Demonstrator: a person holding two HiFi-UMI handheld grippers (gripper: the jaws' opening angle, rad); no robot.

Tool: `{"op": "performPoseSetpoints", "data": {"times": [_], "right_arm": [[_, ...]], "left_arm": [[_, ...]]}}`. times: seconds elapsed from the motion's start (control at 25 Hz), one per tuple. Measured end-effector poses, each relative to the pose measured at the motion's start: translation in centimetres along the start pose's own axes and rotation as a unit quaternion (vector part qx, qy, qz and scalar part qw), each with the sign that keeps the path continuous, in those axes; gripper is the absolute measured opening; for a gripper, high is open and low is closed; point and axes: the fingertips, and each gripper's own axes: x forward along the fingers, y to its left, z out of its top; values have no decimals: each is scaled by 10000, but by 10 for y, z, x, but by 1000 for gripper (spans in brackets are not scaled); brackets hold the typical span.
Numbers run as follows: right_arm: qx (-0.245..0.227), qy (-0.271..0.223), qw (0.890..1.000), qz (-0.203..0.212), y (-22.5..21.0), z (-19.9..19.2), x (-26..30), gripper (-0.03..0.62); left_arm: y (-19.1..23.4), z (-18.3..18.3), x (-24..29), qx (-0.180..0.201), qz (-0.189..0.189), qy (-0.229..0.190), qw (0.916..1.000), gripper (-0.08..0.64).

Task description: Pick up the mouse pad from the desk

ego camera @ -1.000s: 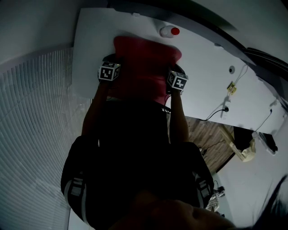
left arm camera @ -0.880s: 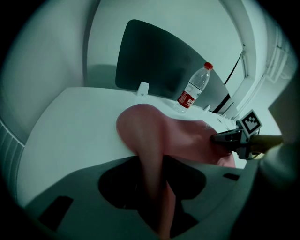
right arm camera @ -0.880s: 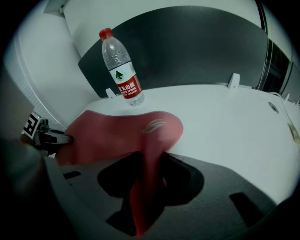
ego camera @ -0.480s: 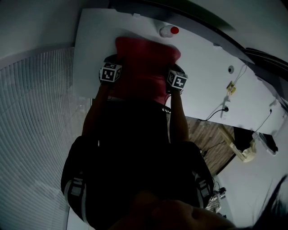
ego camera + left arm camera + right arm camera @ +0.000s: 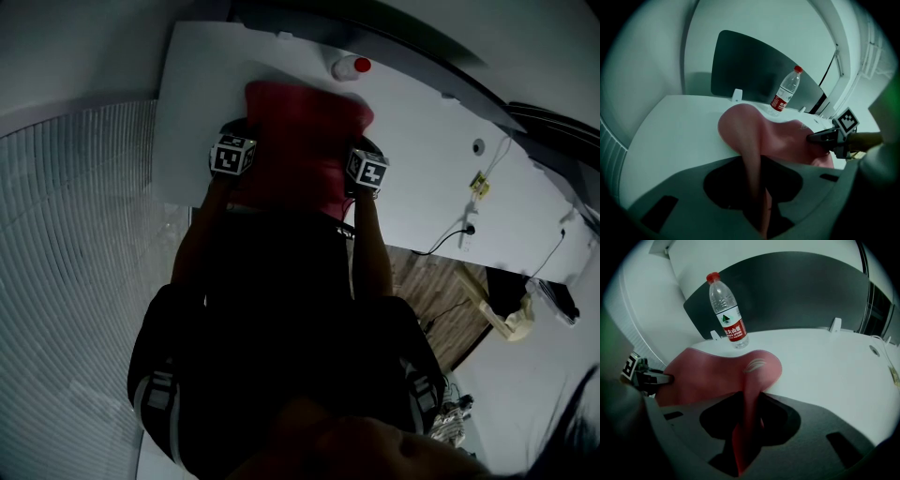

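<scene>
Left gripper (image 5: 759,201) and right gripper (image 5: 743,437) of mine have just been closing, each pinching the red mouse pad (image 5: 305,141) near the bottle (image 5: 352,67).

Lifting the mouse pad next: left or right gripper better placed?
Neither alone: left gripper and right gripper, jaws just closing, each pinch a raised side edge of the mouse pad; lift together.

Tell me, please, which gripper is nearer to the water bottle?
Right. The right gripper pinches the mouse pad on the water bottle's side; the left gripper pinches its opposite edge, farther off. Both have just been closing on it.
</scene>
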Motion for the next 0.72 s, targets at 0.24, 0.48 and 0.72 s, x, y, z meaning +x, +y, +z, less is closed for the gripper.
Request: {"op": "performPoseSetpoints", "data": {"times": [0.24,0.48,0.72], "right_arm": [[-11,95,9999,-109,-1,-4,-5,92],[-18,-36,10000,5,6,-3,-9,89],[-147,-218,9996,143,14,5,-15,86]], "left_arm": [[-4,0,-1,32,-72,-88,9999,87],[-9,0,-9,68,-121,-140,9998,81],[-14,2,-17,78,-167,-197,9996,78]]}}
